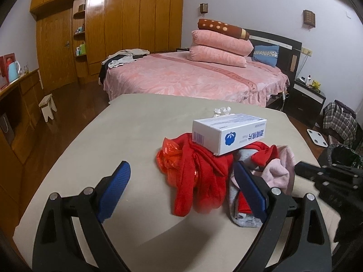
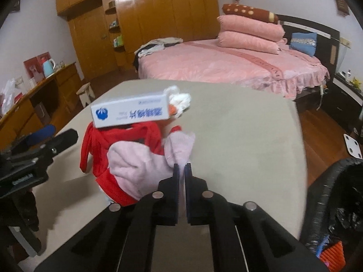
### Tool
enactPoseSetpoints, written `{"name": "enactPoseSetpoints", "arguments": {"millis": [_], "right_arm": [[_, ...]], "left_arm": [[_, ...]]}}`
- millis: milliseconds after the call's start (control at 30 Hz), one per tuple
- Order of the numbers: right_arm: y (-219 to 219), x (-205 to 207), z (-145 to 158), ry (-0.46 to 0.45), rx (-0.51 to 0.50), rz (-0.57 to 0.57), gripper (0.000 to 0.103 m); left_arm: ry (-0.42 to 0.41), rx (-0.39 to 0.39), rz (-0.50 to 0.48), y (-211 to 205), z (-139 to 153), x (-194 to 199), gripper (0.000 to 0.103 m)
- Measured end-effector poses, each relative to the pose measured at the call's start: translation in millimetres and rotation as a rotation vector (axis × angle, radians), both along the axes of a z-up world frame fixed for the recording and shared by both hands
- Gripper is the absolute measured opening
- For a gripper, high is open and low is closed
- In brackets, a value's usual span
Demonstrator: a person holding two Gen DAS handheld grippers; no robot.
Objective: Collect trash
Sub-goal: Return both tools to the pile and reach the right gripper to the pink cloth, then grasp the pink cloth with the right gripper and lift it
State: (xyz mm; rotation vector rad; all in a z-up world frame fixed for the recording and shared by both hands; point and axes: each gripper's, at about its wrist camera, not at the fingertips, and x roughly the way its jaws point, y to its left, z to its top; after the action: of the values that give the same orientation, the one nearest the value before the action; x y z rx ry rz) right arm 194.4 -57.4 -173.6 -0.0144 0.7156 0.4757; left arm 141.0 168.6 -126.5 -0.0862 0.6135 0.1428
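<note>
Right gripper [image 2: 181, 170] pinches pink cloth [image 2: 140, 165]; left gripper [image 1: 181, 181] released. Pulling may topple box [image 2: 131, 111] ahead.

Hidden and cut-off parts around the white box [image 1: 229, 133]

The box covers part of the red garment [image 1: 199, 181] beneath it; crumpled tissue [image 1: 221, 111] shows only partly behind it; the trash bin [image 2: 340, 206] beside the tabletop is cropped.

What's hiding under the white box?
The white box sits on red clothes, beside an orange plastic bag. Crumpled tissue lies behind it. Anything deeper in the pile is covered.
</note>
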Motion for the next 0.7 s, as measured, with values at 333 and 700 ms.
{"name": "enactPoseSetpoints", "arguments": {"millis": [333,700], "right_arm": [[-30.3,1.6,9.5,0.004,0.0,-0.065,0.009],[29.1,-1.5,-3.1,0.038,0.026,0.09,0.047]], "left_arm": [[0.005,-0.008,-0.023,-17.0,-1.5,-1.6,0.09],[0.004,0.008,0.032,-0.3,0.3,-5.1,0.09]]}}
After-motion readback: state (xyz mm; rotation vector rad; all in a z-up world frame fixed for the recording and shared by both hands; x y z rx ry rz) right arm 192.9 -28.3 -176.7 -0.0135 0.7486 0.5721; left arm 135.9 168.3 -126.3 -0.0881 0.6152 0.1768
